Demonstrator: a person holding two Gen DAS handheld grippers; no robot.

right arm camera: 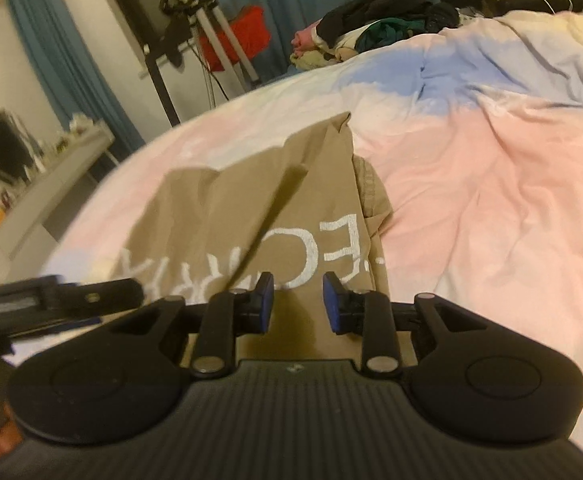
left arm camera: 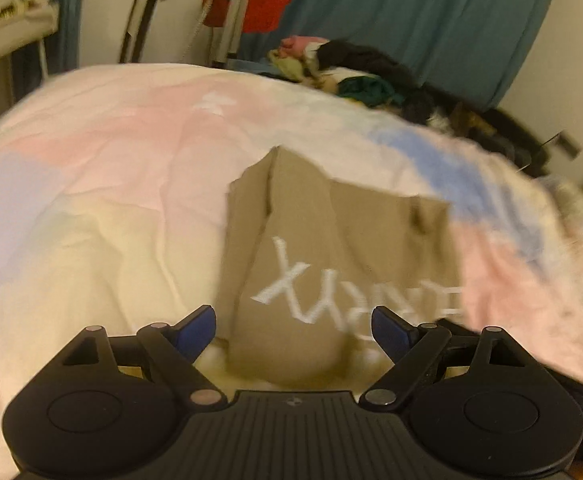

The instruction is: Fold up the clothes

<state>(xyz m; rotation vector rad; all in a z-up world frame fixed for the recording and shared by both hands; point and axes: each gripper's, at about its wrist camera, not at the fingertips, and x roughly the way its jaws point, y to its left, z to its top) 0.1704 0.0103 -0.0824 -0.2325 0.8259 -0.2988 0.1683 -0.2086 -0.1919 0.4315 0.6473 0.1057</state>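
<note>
A: Though the shot's blurry, the shirt [left arm camera: 331, 248] is plain enough: tan tee w/ white lettering, lying on the bed [left arm camera: 103, 184] toward its near edge, partly folded. One side's turned in over the print, a fold line running diagonally.

B: Grippers?

A: Left gripper [left arm camera: 293, 330] spread wide, nothing between the pads, hanging just over the shirt's near hem. Right gripper [right arm camera: 297, 302] also parted, narrower gap, empty, above the hem on the other side.

B: How far along?

A: Mid-fold, I'd say. One flap's in, but the far edge is uneven, a corner sticks up, and some fabric is bunched at the right side. Not a neat packet yet; more folding and squaring left.

B: Surface, room?

A: Soft rumpled duvet, pink/blue/cream patches. Pile of clothes [right arm camera: 371, 24] at the bed's far edge, prob. more to fold. Teal curtains [left arm camera: 411, 12] behind, shelf [right arm camera: 51, 184] on the left.
</note>
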